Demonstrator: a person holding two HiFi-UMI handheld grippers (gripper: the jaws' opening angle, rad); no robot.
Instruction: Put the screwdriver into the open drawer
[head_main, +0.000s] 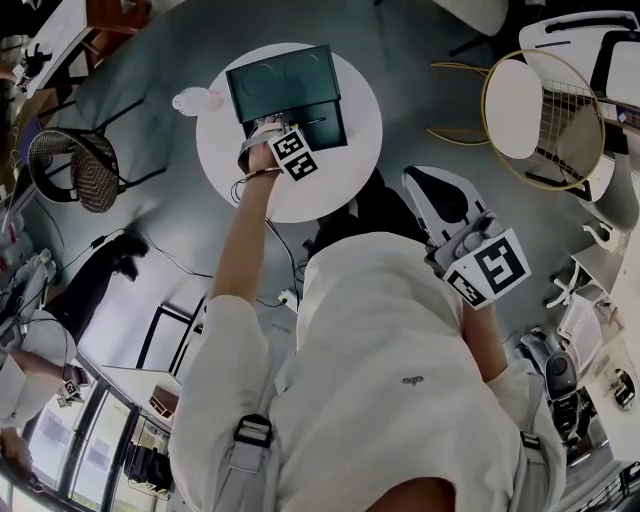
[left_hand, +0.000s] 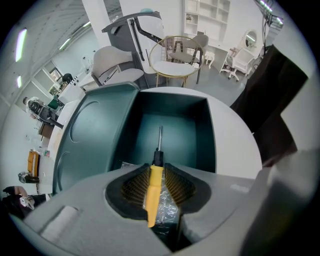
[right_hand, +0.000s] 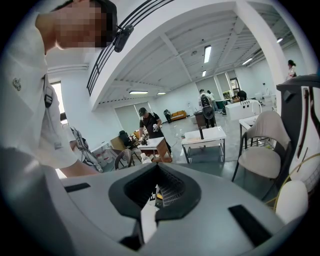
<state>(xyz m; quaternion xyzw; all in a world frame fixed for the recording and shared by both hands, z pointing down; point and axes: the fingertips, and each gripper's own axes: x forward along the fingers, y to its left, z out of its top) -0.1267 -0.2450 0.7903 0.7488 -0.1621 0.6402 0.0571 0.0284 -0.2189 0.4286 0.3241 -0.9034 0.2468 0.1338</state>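
White table (head_main: 352, 155), drawer (head_main: 322, 120) half-hidden behind left gripper (left_hand: 157, 172); screwdriver (left_hand: 153, 187) clamped

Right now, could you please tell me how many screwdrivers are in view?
1: the yellow-handled screwdriver clamped in the left gripper's jaws, its tip over the open drawer. Others may be hidden.

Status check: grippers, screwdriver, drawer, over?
Left gripper shut on screwdriver, shaft pointing into open drawer. Right gripper shut, empty, held clear. Nothing blocking drawer.
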